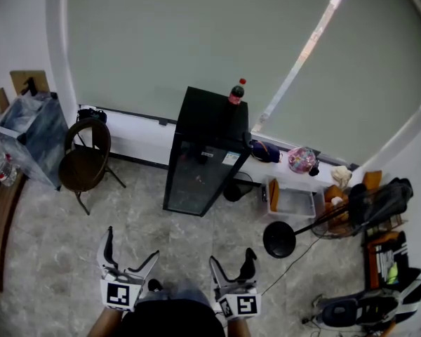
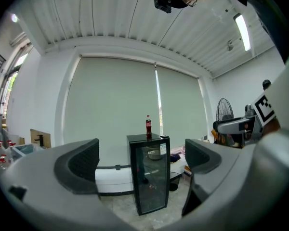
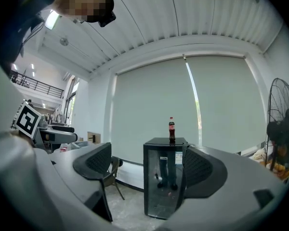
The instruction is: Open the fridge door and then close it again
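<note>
- Black fridge [image 1: 203, 153] stands on the grey floor [image 1: 126, 216], close to the wall and under a big pale blind [image 1: 196, 34].
- Its glass door [image 1: 196, 181] is shut flat against the front. It faces the person.
- A bottle [image 1: 237, 91] with a red cap stands upright on top of the fridge, near the back.
- The left gripper [image 1: 132, 248] is low down in the head view, well apart from the fridge.
- In the left gripper view, its two jaws are wide apart and hold nothing. The fridge shows far off in the gap between them.
- The right gripper [image 1: 231, 260] is just beside the left one and is also well apart from the fridge.
- In the right gripper view, its two jaws are wide apart too, with nothing in them. The fridge again shows far off between them.
- Both grippers point toward the fridge.
- A brown chair [image 1: 84, 160] stands near the fridge, on its left side.
- Further left is a bin [image 1: 31, 135] with a clear bag in it.
- On the right of the fridge, a white box [image 1: 293, 201] sits on the floor.
- Beside the box is a fan [image 1: 351, 213] with a round black foot.
</note>
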